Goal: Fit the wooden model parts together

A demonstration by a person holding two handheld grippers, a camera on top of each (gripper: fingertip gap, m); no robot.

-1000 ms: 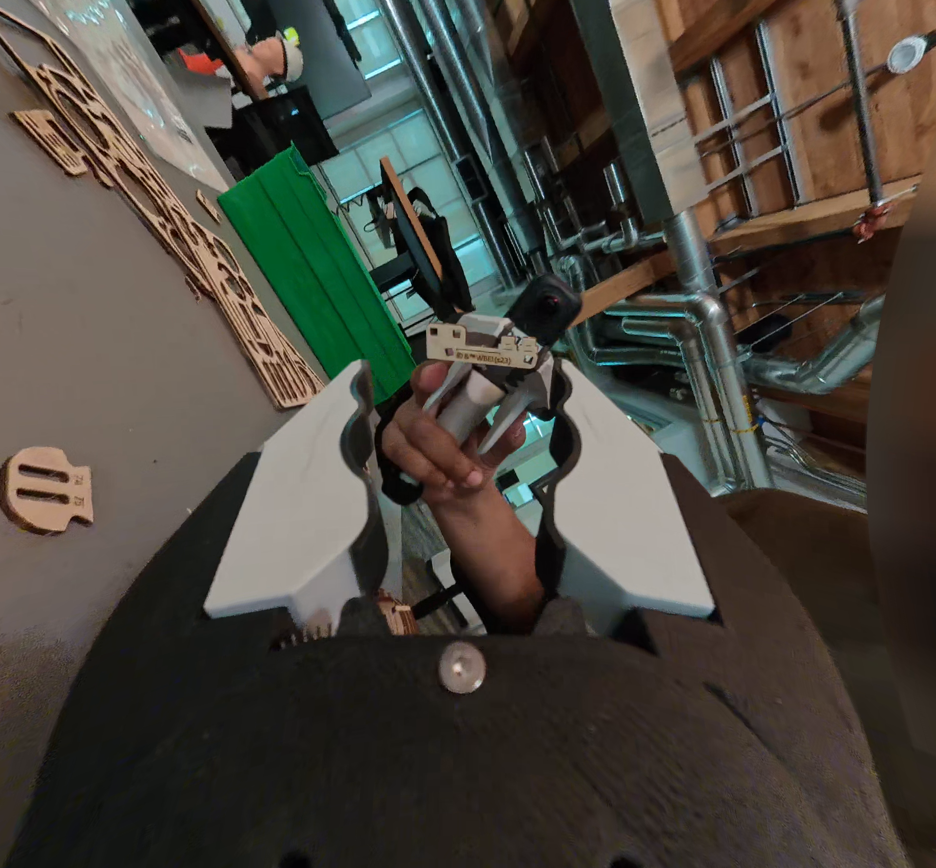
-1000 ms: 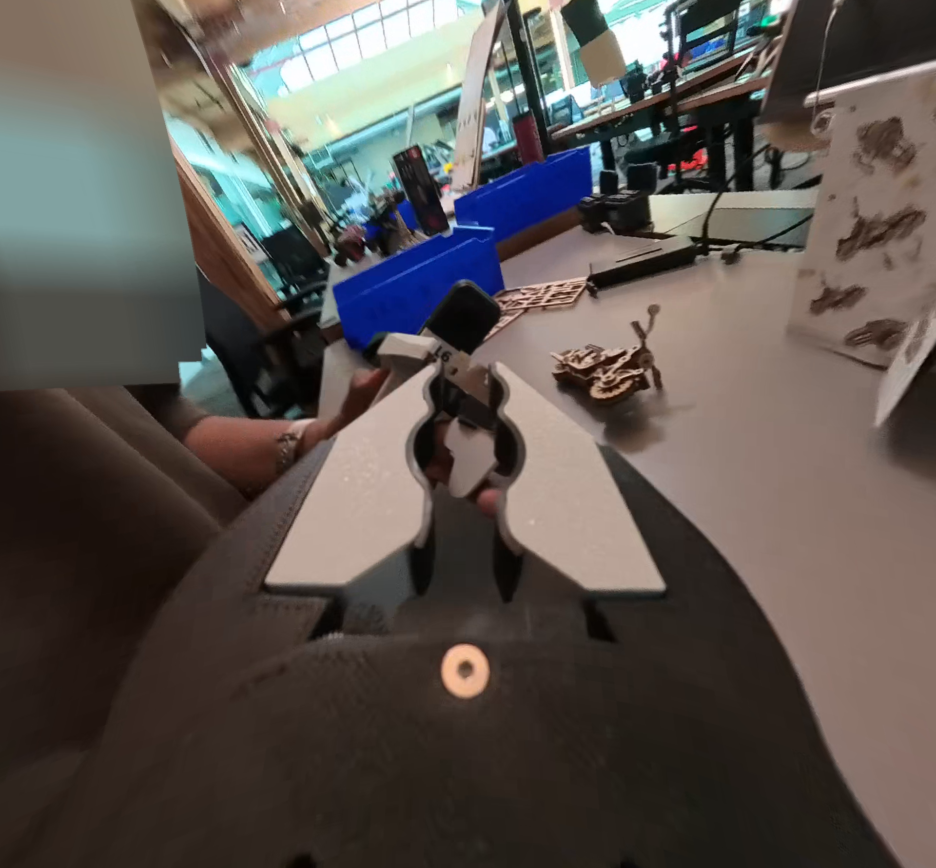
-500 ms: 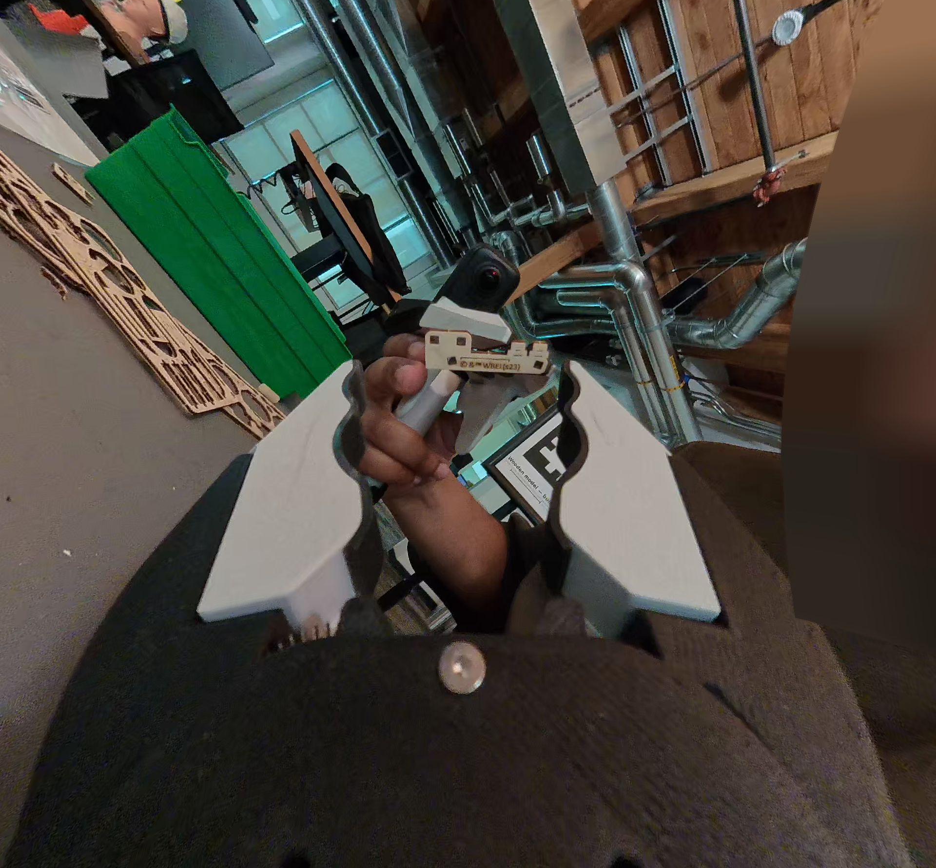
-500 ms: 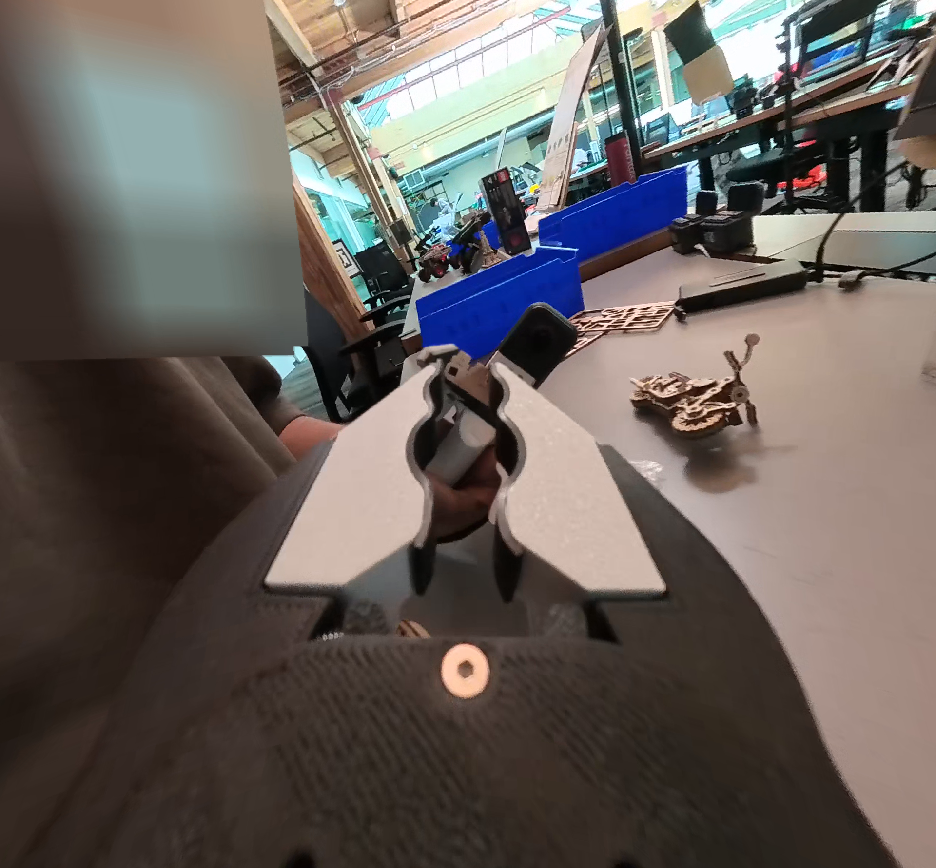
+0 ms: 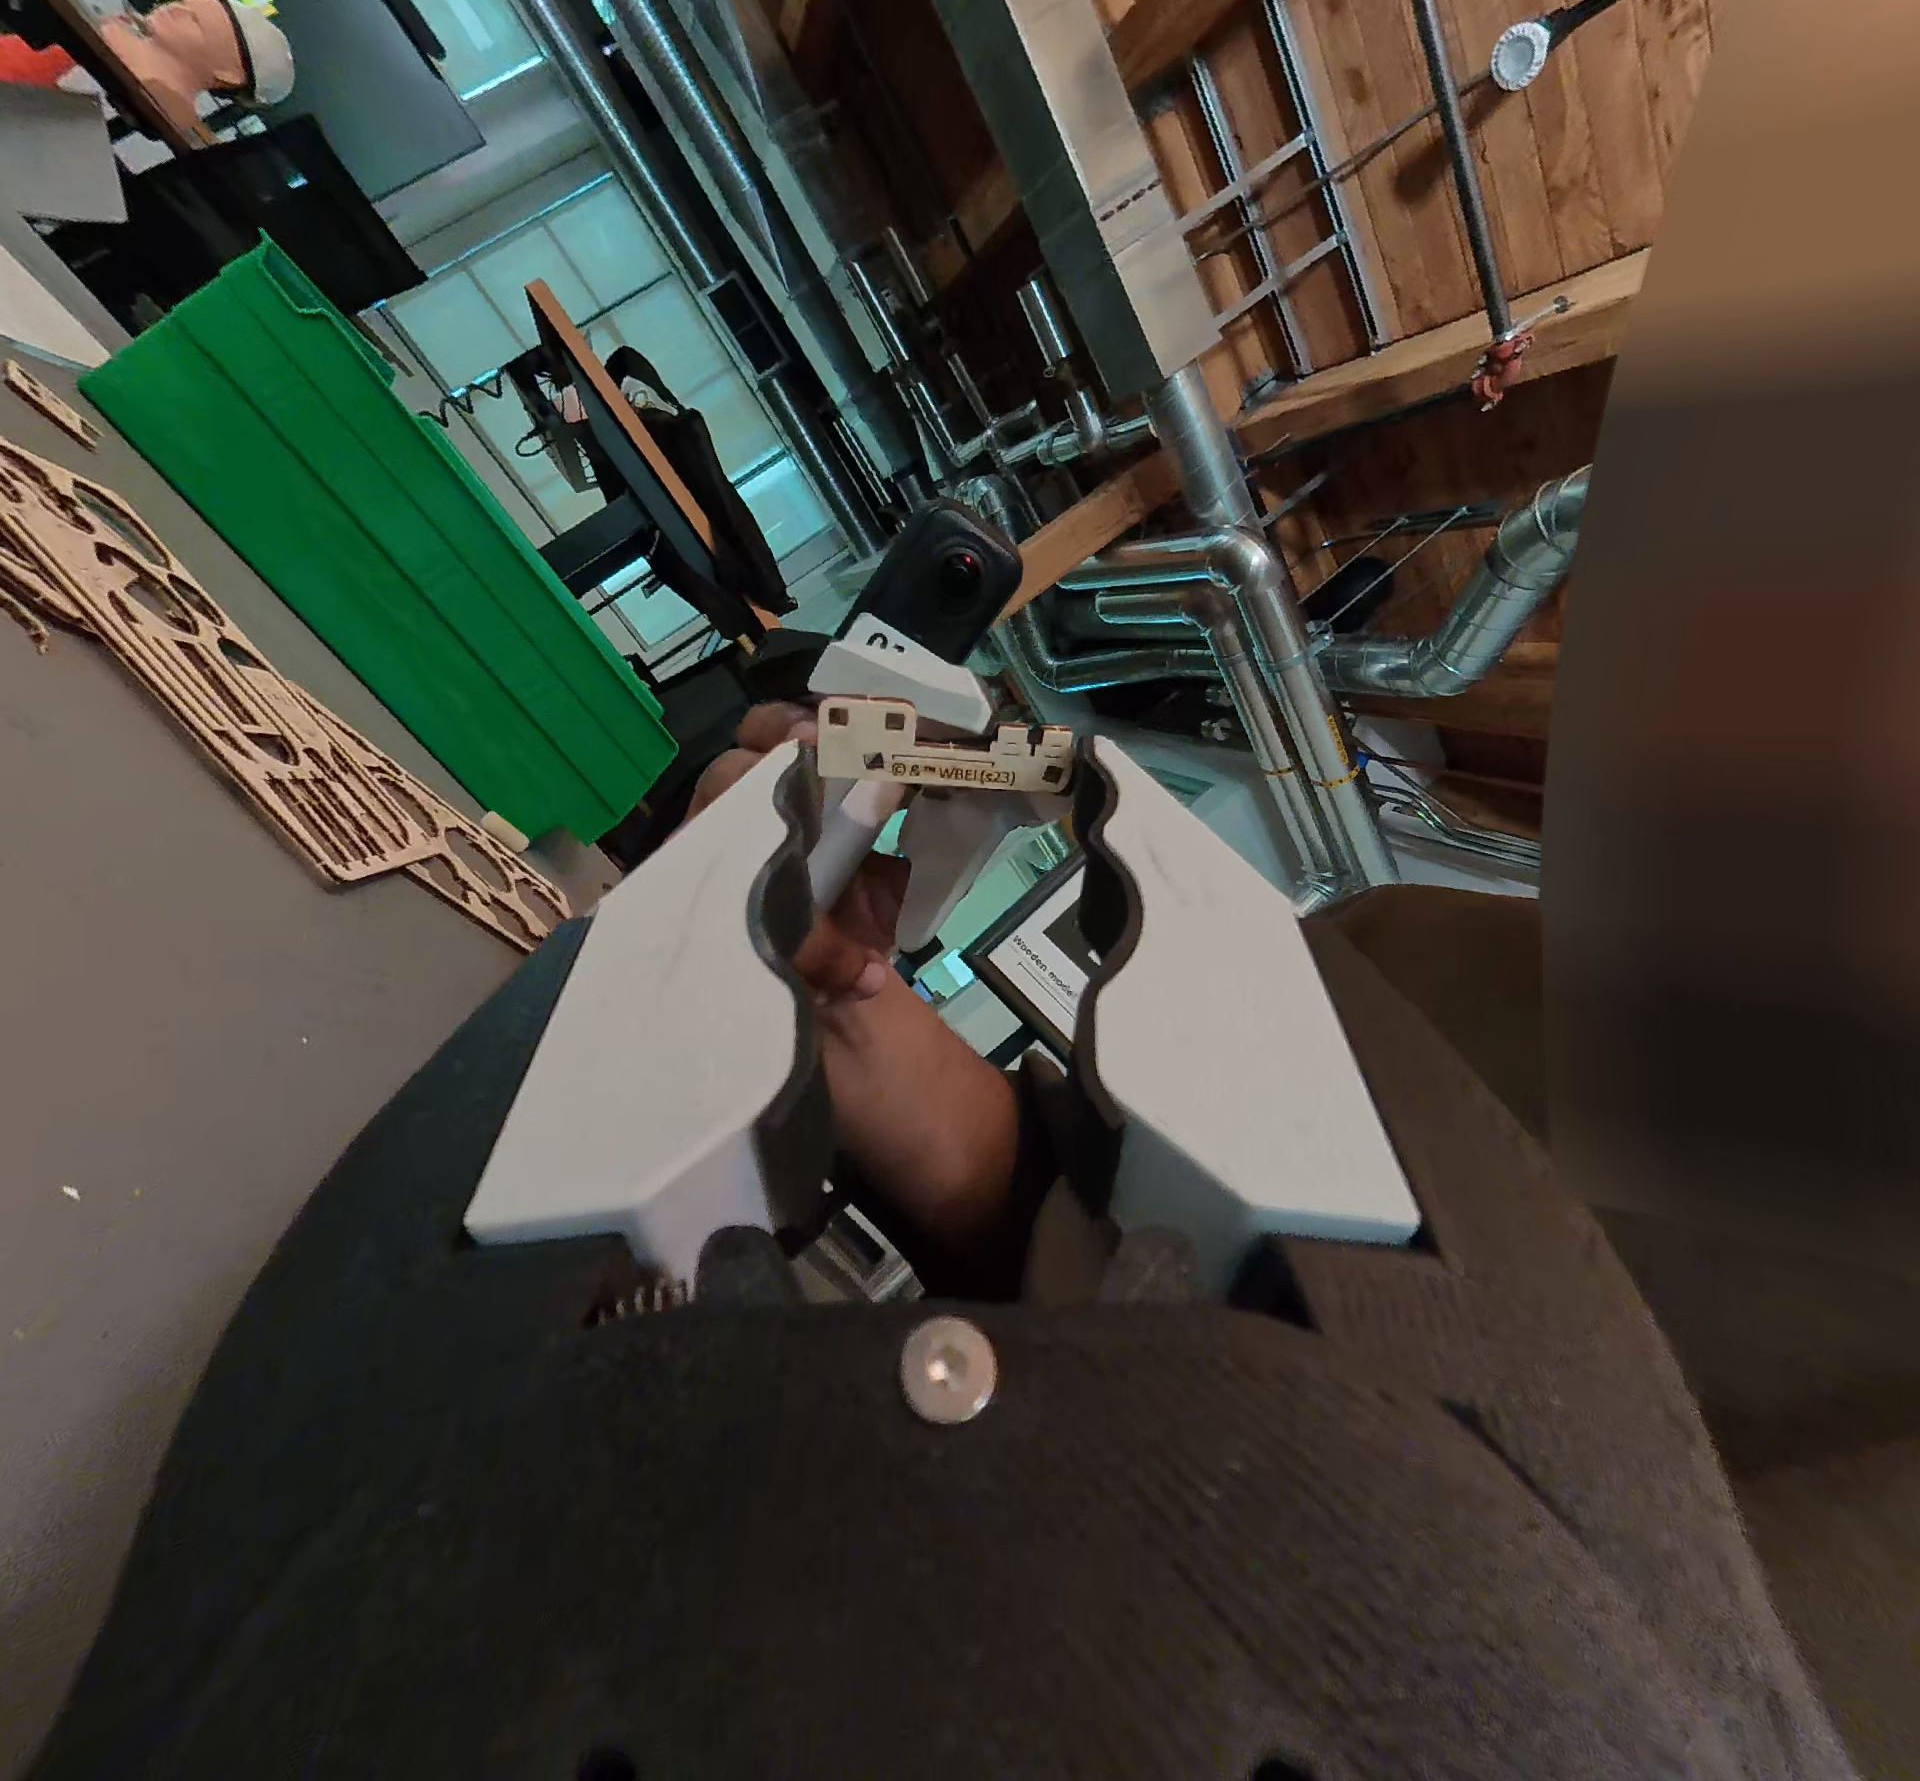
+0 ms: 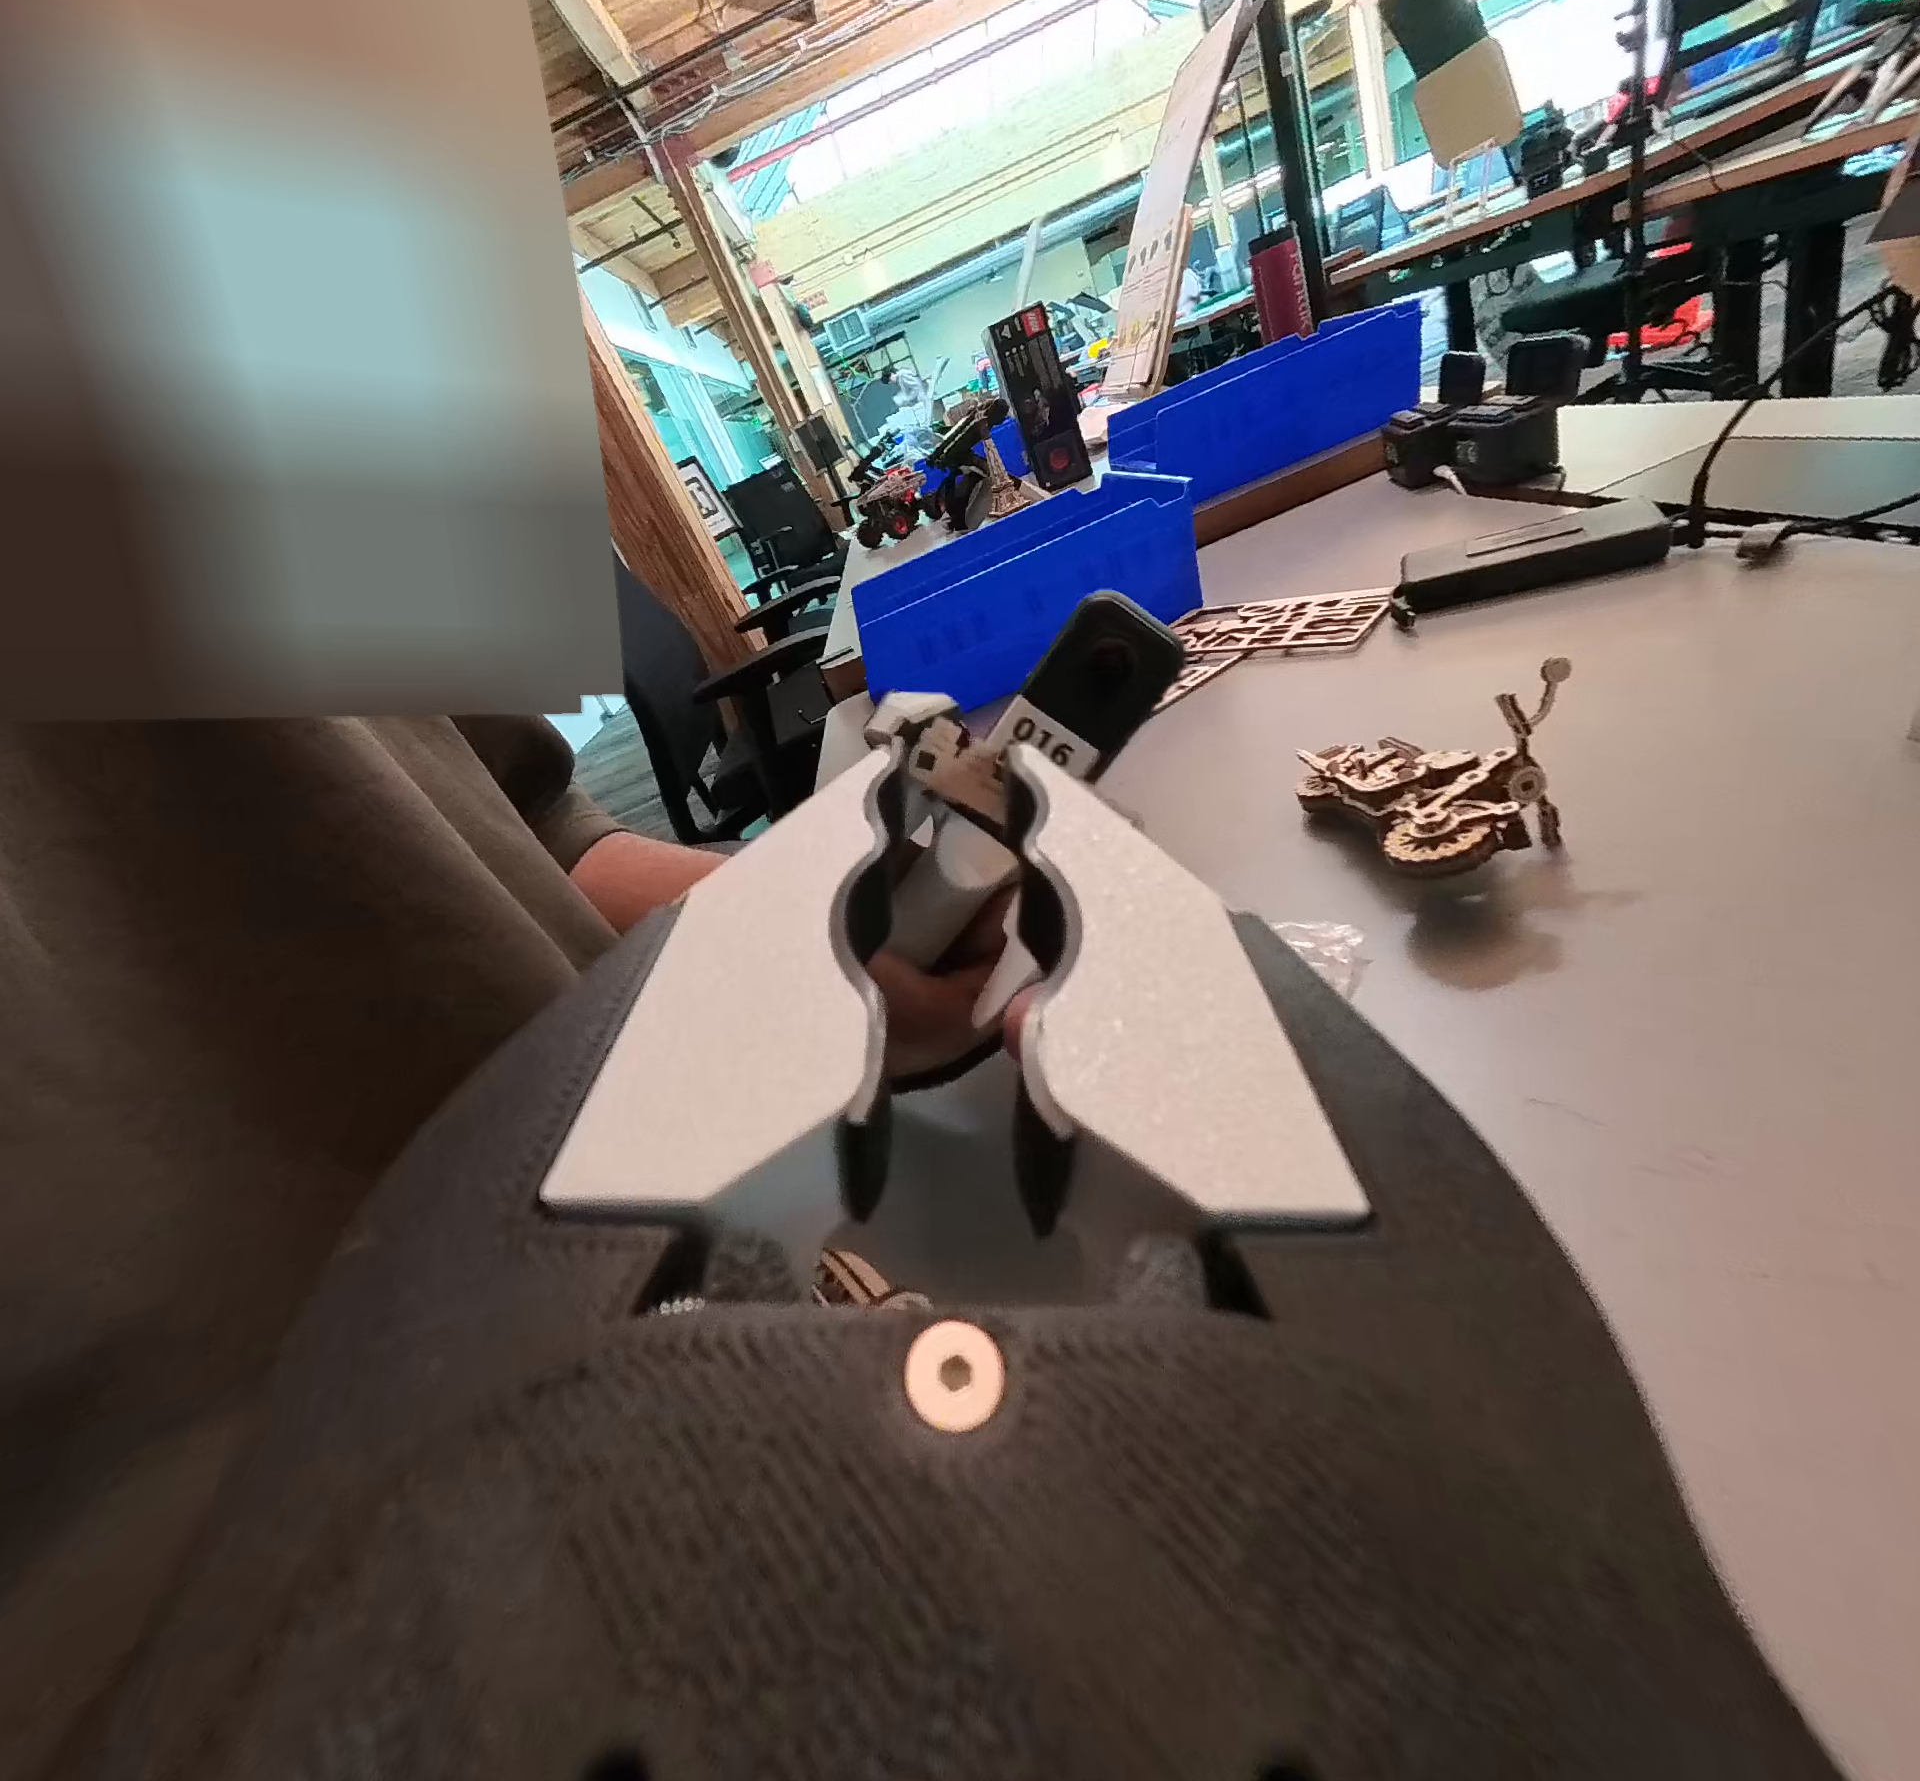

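Observation:
A flat pale wooden part (image 5: 940, 763) with small square holes is held in the air between both grippers. My left gripper (image 5: 940, 752) has its fingertips against the part's two ends. My right gripper (image 6: 951, 767) is shut on the same part (image 6: 935, 752), seen edge-on between its nearly closed tips. The two grippers face each other. The right gripper's white fingers (image 5: 904, 684) and the hand holding it (image 5: 862, 952) show beyond the part in the left wrist view. A partly built wooden motorcycle model (image 6: 1434, 796) stands on the grey table (image 6: 1662, 1056) to the right.
A laser-cut wooden parts sheet (image 5: 229, 703) lies on the table beside a green bin (image 5: 364, 536). In the right wrist view there are blue bins (image 6: 1018, 588), another cut sheet (image 6: 1288, 619), a long black device (image 6: 1538, 557) and a scrap of clear plastic (image 6: 1320, 942).
My left gripper has moved up to the wooden part and its fingers have narrowed onto the part's ends. My right gripper has stayed shut on the part.

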